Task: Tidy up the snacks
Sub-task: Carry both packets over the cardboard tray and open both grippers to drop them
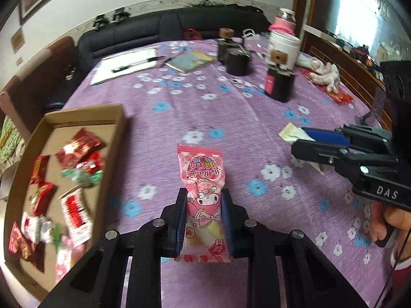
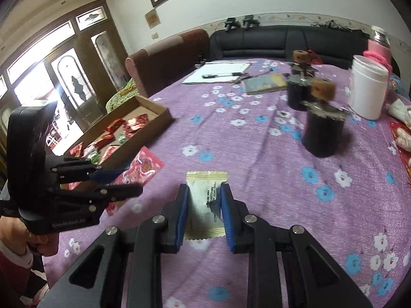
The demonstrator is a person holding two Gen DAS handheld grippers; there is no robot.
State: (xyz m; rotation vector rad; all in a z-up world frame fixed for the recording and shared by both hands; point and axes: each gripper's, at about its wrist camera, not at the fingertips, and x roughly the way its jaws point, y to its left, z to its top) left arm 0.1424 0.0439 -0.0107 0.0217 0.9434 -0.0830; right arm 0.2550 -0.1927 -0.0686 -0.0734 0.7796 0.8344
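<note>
My left gripper (image 1: pixel 204 195) is shut on a pink My Melody snack packet (image 1: pixel 203 192) and holds it above the purple floral tablecloth (image 1: pixel 205 107). My right gripper (image 2: pixel 204 191) is shut on a pale cream snack packet (image 2: pixel 205 200). In the left wrist view the right gripper (image 1: pixel 300 140) is at the right with the cream packet (image 1: pixel 289 133) sticking out. In the right wrist view the left gripper (image 2: pixel 125 182) is at the left with the pink packet (image 2: pixel 143 166). A cardboard tray (image 1: pixel 84 114) with several red, green and white snacks lies to the left; it also shows in the right wrist view (image 2: pixel 154 113).
Black canisters (image 1: pixel 280 82) with cork knobs, a white jar (image 1: pixel 285 48) and a pink bottle (image 1: pixel 283 23) stand at the far right of the table. A notepad with a pen (image 1: pixel 125 64) and a book (image 1: pixel 190 60) lie at the back. A dark sofa (image 1: pixel 167 28) is behind.
</note>
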